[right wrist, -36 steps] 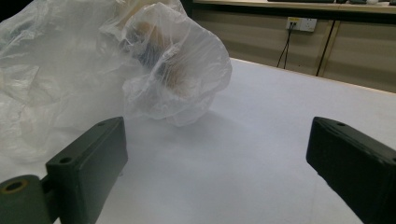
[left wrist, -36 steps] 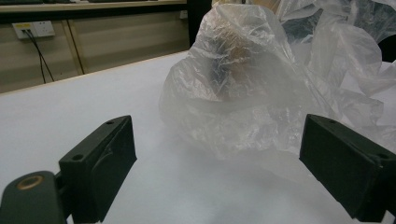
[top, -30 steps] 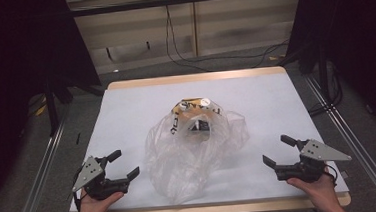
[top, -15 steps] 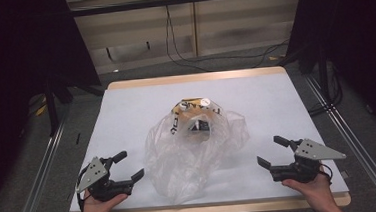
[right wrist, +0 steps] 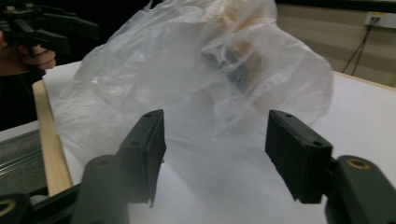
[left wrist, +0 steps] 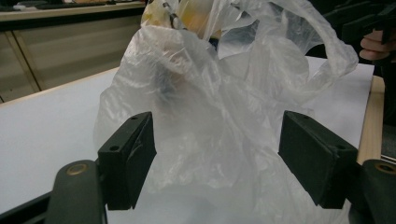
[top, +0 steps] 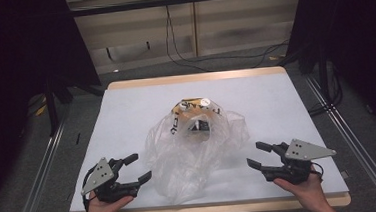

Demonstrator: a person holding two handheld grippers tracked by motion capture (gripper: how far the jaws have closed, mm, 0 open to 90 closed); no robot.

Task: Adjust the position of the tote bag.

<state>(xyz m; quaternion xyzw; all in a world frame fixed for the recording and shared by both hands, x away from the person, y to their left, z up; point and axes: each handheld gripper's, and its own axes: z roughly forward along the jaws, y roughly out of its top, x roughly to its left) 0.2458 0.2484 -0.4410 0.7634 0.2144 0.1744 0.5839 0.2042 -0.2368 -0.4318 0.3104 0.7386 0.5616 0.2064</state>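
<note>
Since the earlier frame: both hands drawn in from the table's side edges toward the clear plastic bag, jaws just been closing on each side. Left gripper now near the front-left corner, close beside the bag's left flank; jaws part open, film lying between them in the left gripper view but not pinched. Right gripper toward the front-right corner, a little apart from the bag; jaws part open too, with only bare white tabletop between them in the right gripper view, bag just beyond.

Bag in the middle of the table, slumped toward the front edge, mouth and a yellow-and-black printed package inside it toward the back. Something small and dark also inside, hard to make out.

Handling, by the look of it: thin, crinkled, see-through film, very light, limp, no stiffness of its own; likely slippery against the black blocky pads, and apt to slide or bunch rather than lift cleanly. Weight probably all in the contents at the back. Best hold probably a gathered fold or the loose rim at either side, pinched firmly, one gripper per side, not the taut film over the package. Tearing possible if pulled hard apart.

Table: flat white sheet, pale wooden border.
</note>
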